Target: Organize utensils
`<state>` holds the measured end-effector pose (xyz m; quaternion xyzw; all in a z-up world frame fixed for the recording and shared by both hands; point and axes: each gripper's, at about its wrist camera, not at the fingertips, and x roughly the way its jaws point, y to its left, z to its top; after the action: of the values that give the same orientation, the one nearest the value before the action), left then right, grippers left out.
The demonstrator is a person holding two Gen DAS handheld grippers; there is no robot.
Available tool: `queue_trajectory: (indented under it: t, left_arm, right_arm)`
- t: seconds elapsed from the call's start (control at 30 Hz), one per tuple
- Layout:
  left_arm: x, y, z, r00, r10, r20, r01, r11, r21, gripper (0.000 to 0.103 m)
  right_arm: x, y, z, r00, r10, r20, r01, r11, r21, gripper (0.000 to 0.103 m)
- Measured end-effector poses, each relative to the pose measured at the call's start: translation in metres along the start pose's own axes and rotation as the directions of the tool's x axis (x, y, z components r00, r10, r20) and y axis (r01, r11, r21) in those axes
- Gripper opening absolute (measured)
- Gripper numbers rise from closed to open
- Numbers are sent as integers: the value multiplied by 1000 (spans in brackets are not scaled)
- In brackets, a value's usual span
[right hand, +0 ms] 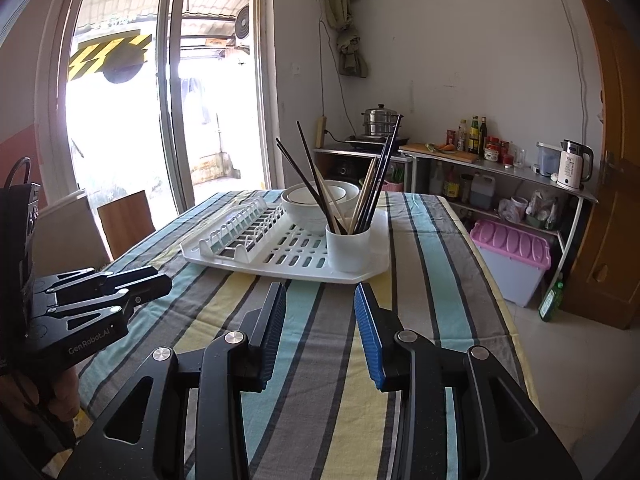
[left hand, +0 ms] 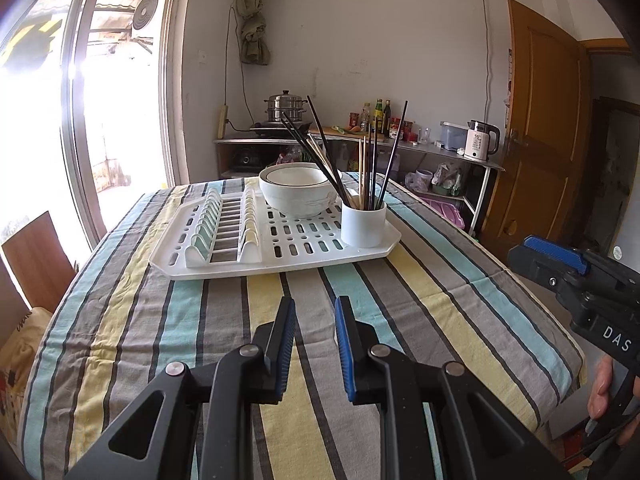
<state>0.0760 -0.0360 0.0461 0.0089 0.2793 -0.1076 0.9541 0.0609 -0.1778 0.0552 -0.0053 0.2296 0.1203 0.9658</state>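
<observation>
A white cup (left hand: 363,225) (right hand: 348,250) stands on the near right corner of a white drying rack (left hand: 224,264) (right hand: 240,258). It holds several black and wooden chopsticks (left hand: 368,168) (right hand: 374,184) that fan upward. A white bowl (left hand: 298,192) (right hand: 316,204) sits on the rack behind the cup. My left gripper (left hand: 315,308) is open and empty, low over the striped tablecloth in front of the rack. My right gripper (right hand: 320,294) is open and empty, also in front of the rack. Each gripper shows at the edge of the other's view.
The table carries a striped cloth (left hand: 420,300) (right hand: 432,280). The rack's plate slots (left hand: 224,224) are on its left. A wooden chair (right hand: 128,220) stands left of the table. A shelf with a kettle (left hand: 482,140) (right hand: 574,164), bottles and a steamer pot stands behind, and a pink-lidded bin (right hand: 512,260) on the floor.
</observation>
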Motion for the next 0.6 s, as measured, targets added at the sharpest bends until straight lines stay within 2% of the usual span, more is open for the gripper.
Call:
queue_trajectory:
  t: [0.2,0.6]
  left_arm:
    - [-8,-1,-17,1000,6,-13,-6,1000,3,20]
    - [-1,1,-24,999,16,-33,-16,1000,-3,20]
  right_arm:
    - [-7,1,-13,1000,-1,-12,2,1000,23,37]
    - [-10,1,-20,1000,-7,-15,8,1000,23,37]
